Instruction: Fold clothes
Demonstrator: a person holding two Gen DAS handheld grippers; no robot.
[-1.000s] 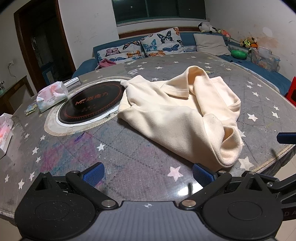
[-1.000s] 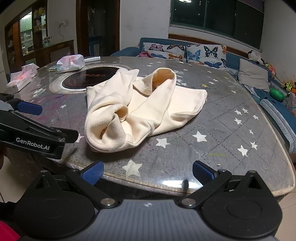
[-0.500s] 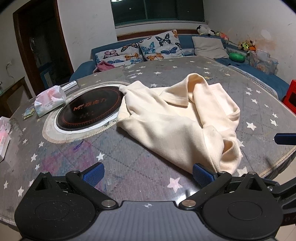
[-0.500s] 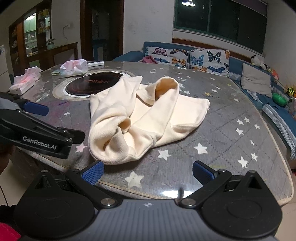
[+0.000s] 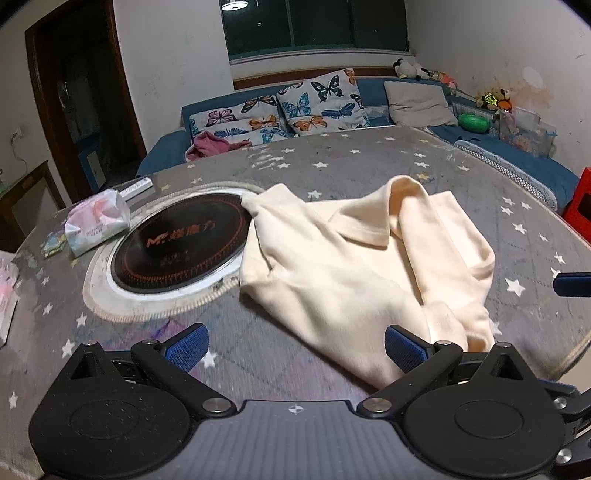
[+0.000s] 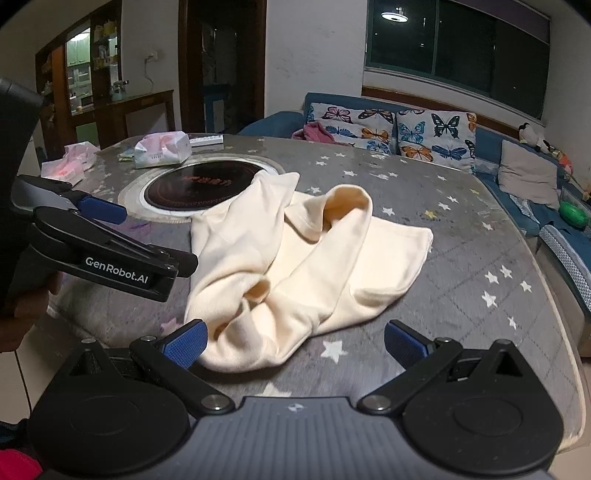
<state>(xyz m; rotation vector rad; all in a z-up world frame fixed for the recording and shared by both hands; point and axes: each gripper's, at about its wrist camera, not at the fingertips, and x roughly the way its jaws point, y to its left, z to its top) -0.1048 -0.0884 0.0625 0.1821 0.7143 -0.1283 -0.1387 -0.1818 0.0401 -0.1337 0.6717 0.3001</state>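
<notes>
Dim indoor night light from a ceiling lamp (image 6: pixel 394 16) mirrored in the dark window (image 6: pixel 454 48); soft shadows, slight motion blur near the desk's (image 5: pixel 369 166) front edge, strong fisheye bending.

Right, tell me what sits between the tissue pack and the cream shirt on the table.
The round black cooktop set into the table. In the left wrist view the tissue pack lies at its left, and the cream shirt overlaps its right rim.

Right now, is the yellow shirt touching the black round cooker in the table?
Touching. The left wrist view shows a corner of the shirt lying over the black cooker rim.
</notes>
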